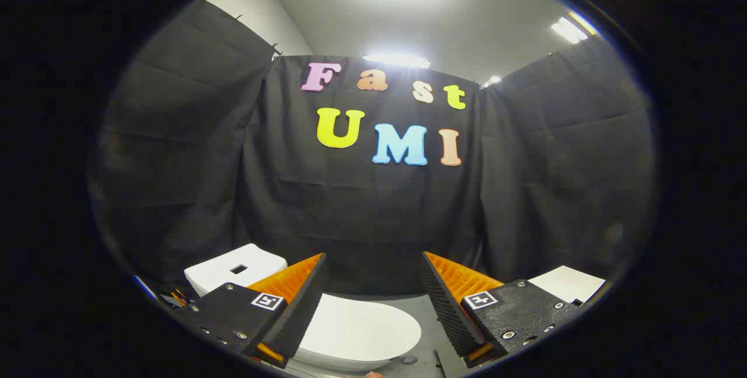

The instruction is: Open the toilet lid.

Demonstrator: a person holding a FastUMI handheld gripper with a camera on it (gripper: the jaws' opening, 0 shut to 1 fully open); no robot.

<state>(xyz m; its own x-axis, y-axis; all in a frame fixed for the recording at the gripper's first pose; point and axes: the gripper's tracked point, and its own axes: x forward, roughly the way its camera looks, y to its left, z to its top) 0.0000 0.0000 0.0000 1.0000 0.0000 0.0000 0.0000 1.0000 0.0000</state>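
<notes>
White plastic is showing low between the fingers: the toilet lid (359, 331) is lying flat and closed, below and just ahead of the gripper (373, 299), a little toward its left finger. The gripper is hanging wide open and holding nothing, both fingers pointing out over the lid rather than down at it. The lid's long axis is running from its rounded front rim, nearest the right finger, back toward the tank (233, 270) beyond the left finger. So the hinge is probably sitting on the tank side, and the lift likely calls for dropping to that rounded front edge first.
</notes>
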